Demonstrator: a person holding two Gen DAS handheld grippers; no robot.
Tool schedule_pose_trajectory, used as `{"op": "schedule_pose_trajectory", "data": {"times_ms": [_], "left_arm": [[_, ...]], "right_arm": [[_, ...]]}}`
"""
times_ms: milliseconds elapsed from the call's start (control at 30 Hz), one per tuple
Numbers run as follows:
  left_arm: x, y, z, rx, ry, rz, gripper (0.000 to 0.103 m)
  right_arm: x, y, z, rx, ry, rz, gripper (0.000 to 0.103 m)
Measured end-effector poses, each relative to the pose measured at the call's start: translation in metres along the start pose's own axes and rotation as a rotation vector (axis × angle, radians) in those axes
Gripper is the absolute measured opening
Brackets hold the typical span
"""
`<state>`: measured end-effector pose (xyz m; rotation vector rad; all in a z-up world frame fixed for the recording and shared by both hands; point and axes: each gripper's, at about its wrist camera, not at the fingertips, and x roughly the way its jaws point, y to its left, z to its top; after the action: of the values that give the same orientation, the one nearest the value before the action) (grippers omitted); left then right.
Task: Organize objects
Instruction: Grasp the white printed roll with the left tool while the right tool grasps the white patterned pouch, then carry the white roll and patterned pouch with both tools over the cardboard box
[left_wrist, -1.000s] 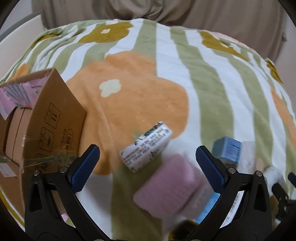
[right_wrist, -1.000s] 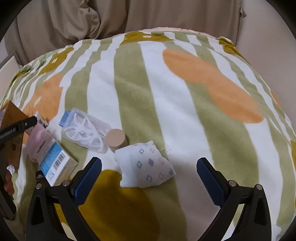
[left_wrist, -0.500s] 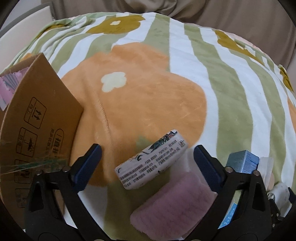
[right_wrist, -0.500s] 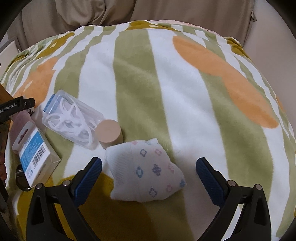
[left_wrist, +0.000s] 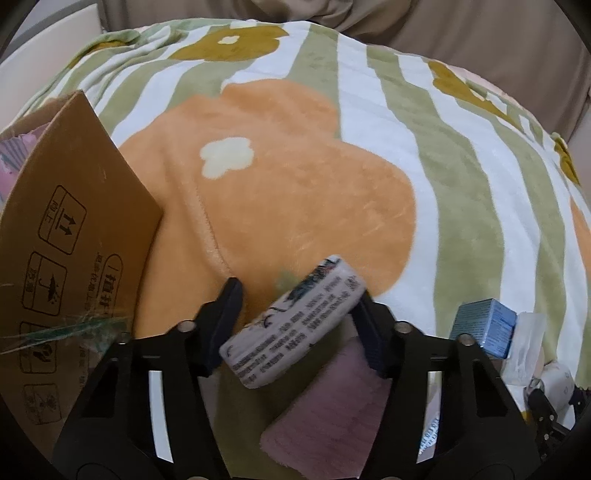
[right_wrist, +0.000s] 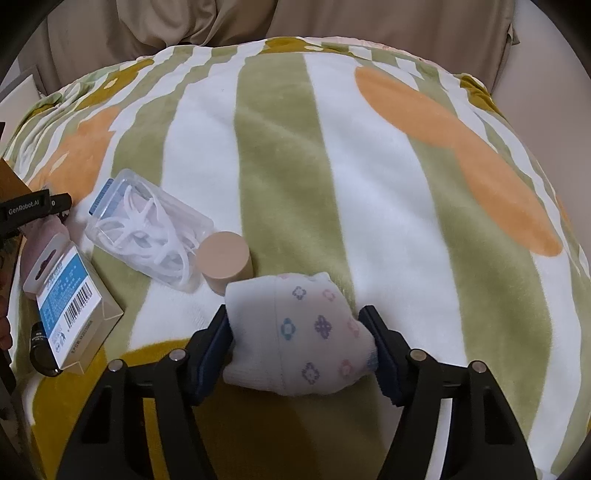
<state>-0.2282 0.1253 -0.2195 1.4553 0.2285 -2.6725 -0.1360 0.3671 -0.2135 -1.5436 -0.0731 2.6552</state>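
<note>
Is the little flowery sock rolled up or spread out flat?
Rolled up. The sock is a plump bundle between the right gripper's closing jaws, not flat.

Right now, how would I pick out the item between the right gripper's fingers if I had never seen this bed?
Start at the striped green-and-white blanket with orange flowers. Near its front edge, objects cluster around a tan cylinder. Right beside that cylinder lies the folded white sock between the closing jaws of the right gripper; it alone is soft cloth, dotted with small pastel flowers.
</note>
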Motion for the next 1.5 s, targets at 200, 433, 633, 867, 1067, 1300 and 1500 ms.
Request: {"op": "schedule_pose_trajectory", "data": {"times_ms": [200, 433, 633, 867, 1067, 1300, 1500], "left_arm": [[-0.003, 0.001, 0.0, 0.0, 0.006, -0.012, 0.052], [-0.013, 0.004, 0.003, 0.004, -0.006, -0.024, 0.05], [-0.027, 0.007, 0.009, -0.003, -0.029, -0.043, 0.05], [-0.054, 0.006, 0.017, 0.011, -0.066, -0.079, 0.05], [-0.083, 0.007, 0.029, 0.024, -0.107, -0.118, 0.05], [-0.127, 0.019, 0.045, 0.027, -0.169, -0.155, 0.05], [-0.162, 0.045, 0.061, 0.021, -0.215, -0.167, 0.05]], "right_arm": [[-0.002, 0.001, 0.0, -0.001, -0.001, -0.004, 0.064], [-0.006, 0.0, 0.002, 0.013, -0.008, 0.003, 0.062], [-0.016, -0.001, 0.005, 0.034, -0.026, 0.008, 0.061], [-0.035, 0.0, 0.013, 0.047, -0.06, 0.002, 0.06], [-0.06, 0.004, 0.024, 0.037, -0.105, -0.011, 0.06], [-0.1, 0.022, 0.043, 0.01, -0.167, -0.017, 0.06], [-0.13, 0.047, 0.059, -0.019, -0.217, 0.009, 0.06]]}}
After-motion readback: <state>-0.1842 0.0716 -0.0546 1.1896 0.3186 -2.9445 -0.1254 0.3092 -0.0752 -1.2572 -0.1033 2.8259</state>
